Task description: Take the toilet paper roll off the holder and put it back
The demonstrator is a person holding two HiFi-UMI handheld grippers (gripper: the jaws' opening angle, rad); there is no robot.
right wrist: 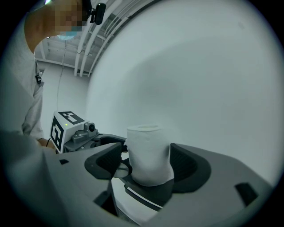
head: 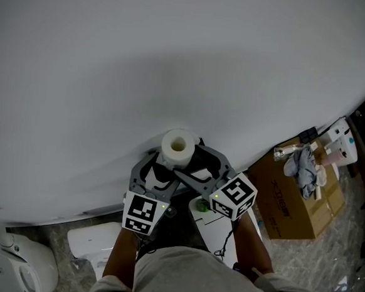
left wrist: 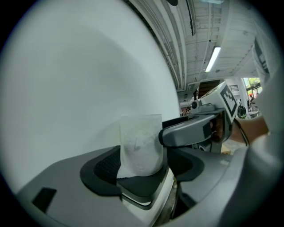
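Against the white wall (head: 176, 60) and on the holder (right wrist: 147, 192), the toilet paper roll (head: 177, 149) is stood upright, bracketed but not squeezed by the wide-open left tool (left wrist: 144, 166) and right tool (right wrist: 146, 164); judged light, soft and easily crushed, it is best taken gently by its sides.

Your toilet paper roll (head: 177, 147) is soft white paper, lightly embossed. The left gripper (left wrist: 143, 166) and the right gripper (right wrist: 146, 166) look like matt grey plastic, with black, finely textured pads (right wrist: 104, 161). The wall (head: 176, 60) is smooth and matt. The box (head: 291, 207) is plain brown cardboard.
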